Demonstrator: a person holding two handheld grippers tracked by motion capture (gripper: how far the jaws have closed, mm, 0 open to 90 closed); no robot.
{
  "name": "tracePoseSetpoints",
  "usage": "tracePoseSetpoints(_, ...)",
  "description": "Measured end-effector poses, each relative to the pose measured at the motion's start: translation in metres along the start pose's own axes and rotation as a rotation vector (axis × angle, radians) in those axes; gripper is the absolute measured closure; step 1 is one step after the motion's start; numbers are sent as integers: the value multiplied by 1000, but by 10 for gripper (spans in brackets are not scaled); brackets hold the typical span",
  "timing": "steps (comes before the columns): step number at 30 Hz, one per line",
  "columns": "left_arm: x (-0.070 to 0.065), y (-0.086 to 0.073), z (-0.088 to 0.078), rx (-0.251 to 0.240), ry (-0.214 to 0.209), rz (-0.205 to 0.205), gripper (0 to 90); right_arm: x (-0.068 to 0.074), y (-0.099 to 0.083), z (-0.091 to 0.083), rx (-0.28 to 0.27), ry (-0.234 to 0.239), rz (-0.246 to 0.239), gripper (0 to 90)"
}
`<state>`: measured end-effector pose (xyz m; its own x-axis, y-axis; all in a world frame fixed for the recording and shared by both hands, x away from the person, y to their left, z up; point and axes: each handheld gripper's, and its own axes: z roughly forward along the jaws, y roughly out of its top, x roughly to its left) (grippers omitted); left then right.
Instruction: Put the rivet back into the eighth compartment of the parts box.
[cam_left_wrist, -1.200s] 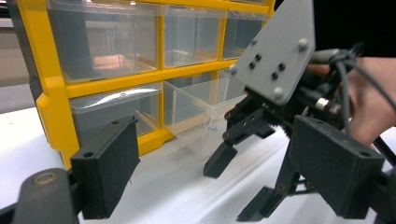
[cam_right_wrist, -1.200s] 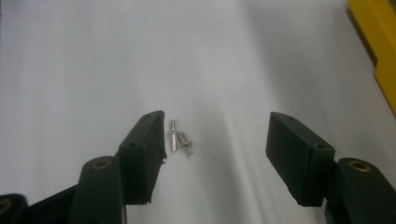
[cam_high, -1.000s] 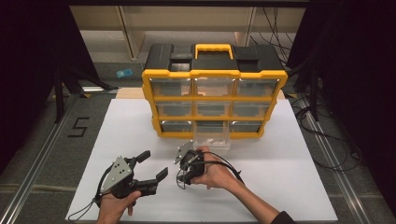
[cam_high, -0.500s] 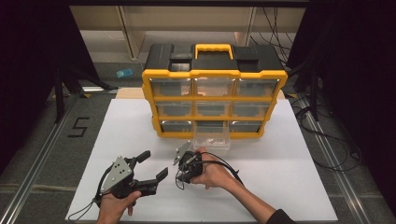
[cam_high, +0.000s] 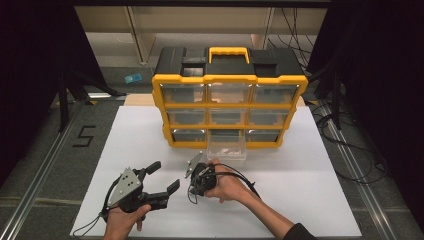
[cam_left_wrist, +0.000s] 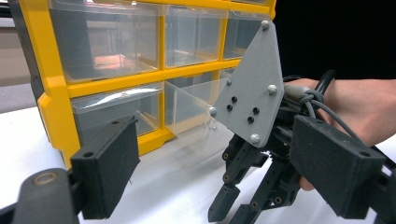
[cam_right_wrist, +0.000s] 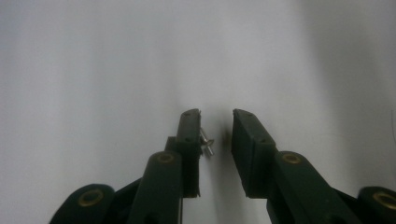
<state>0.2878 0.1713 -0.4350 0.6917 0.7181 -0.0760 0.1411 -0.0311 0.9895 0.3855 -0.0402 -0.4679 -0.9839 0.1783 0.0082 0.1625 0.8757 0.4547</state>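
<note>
Screw (cam_right_wrist: 206, 145) lying between right gripper (cam_right_wrist: 216, 113) jaws just closing, touching one pad (cam_right_wrist: 189, 135), clear of the other; left gripper (cam_high: 160, 177) agape, farther off.

The high view looks down and forward over my bench (cam_high: 310, 200). My left claw (cam_left_wrist: 224, 186) camera faces the organizer (cam_left_wrist: 51, 93) closely; both share my right claw (cam_high: 196, 176).
</note>
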Motion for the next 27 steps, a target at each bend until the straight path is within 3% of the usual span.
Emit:
tracePoseSetpoints(7,0,0,0,0,0,0,159,-2,0,3,8,17,-27,803)
tracePoseSetpoints(14,0,0,1,-6,-6,-5,159,-1,0,2,27,17,6,829)
tracePoseSetpoints(15,0,0,0,0,-1,-1,159,-2,0,2,12,23,-17,831)
tracePoseSetpoints(17,0,0,0,0,-1,-2,159,-3,0,-1,2,18,-10,834)
tracePoseSetpoints(18,0,0,0,-1,-1,-2,159,-2,0,-3,17,14,16,835)
tracePoseSetpoints(19,0,0,0,-1,-1,-2,159,-2,0,-4,-11,21,24,835)
tracePoseSetpoints(22,0,0,0,-3,-4,1,159,-6,0,-11,-24,6,2,838)
tracePoseSetpoints(23,0,0,0,1,-1,0,159,-5,0,-13,-34,8,29,839)
tracePoseSetpoints(27,0,0,0,0,-1,-1,159,-7,1,-23,-55,1,46,840)
